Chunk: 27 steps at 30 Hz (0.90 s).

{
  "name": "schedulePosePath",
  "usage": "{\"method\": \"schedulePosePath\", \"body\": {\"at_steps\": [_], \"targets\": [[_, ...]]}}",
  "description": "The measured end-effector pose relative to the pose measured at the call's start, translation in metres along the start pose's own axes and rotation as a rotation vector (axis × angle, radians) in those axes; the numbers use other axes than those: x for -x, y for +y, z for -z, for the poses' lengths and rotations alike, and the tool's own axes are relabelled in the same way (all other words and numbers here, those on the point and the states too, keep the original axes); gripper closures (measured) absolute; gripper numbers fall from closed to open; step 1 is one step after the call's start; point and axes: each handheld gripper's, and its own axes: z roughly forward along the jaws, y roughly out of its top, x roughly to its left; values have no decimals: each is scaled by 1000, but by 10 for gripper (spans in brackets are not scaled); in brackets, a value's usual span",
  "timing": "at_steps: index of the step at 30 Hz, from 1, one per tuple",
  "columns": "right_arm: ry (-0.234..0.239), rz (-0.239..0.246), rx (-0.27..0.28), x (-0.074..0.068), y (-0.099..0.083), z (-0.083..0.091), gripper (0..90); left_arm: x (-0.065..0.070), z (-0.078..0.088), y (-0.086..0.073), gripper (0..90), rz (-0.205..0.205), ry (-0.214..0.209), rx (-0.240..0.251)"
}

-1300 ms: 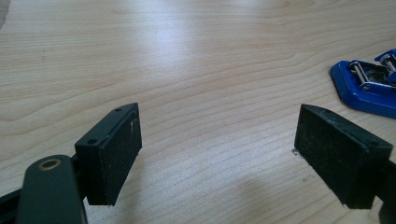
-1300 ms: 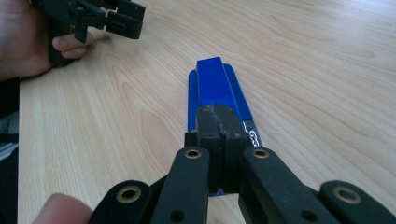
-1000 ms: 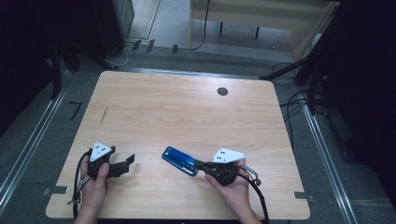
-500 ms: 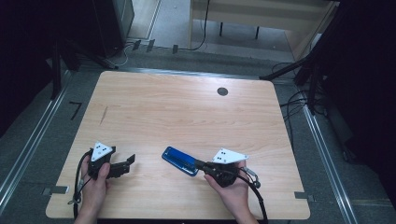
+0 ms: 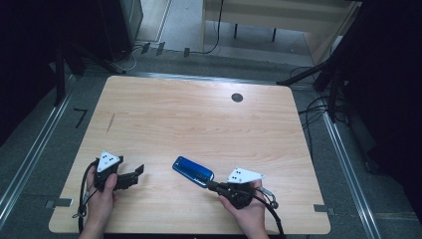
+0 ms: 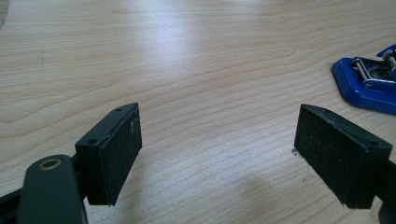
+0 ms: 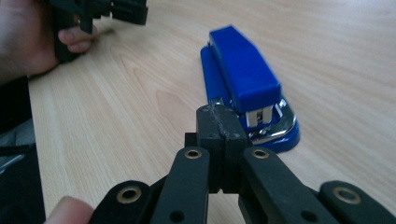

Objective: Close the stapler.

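At the near edge of the wooden table (image 5: pixel 164 119), a blue stapler (image 5: pixel 192 171) lies with its long axis running from ten o'clock to four o'clock in the high view. The right gripper (image 5: pixel 215 185), jaws clenched on nothing, sits just at the stapler's four o'clock end, touching or nearly so. It is much the nearer tool, while the left gripper (image 5: pixel 139 171) rests with jaws spread and empty, well apart at the stapler's nine o'clock.
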Motion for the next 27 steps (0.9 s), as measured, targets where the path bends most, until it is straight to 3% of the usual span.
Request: {"method": "schedulePosePath", "body": {"at_steps": [20, 27], "targets": [[-31, 3, -131, -1, -8, -25, 900, 0, 0, 0, 155, 0, 2, 2], [-26, 1, -131, 1, -8, -26, 900, 0, 0, 0, 155, 1, 5, 2]]}}
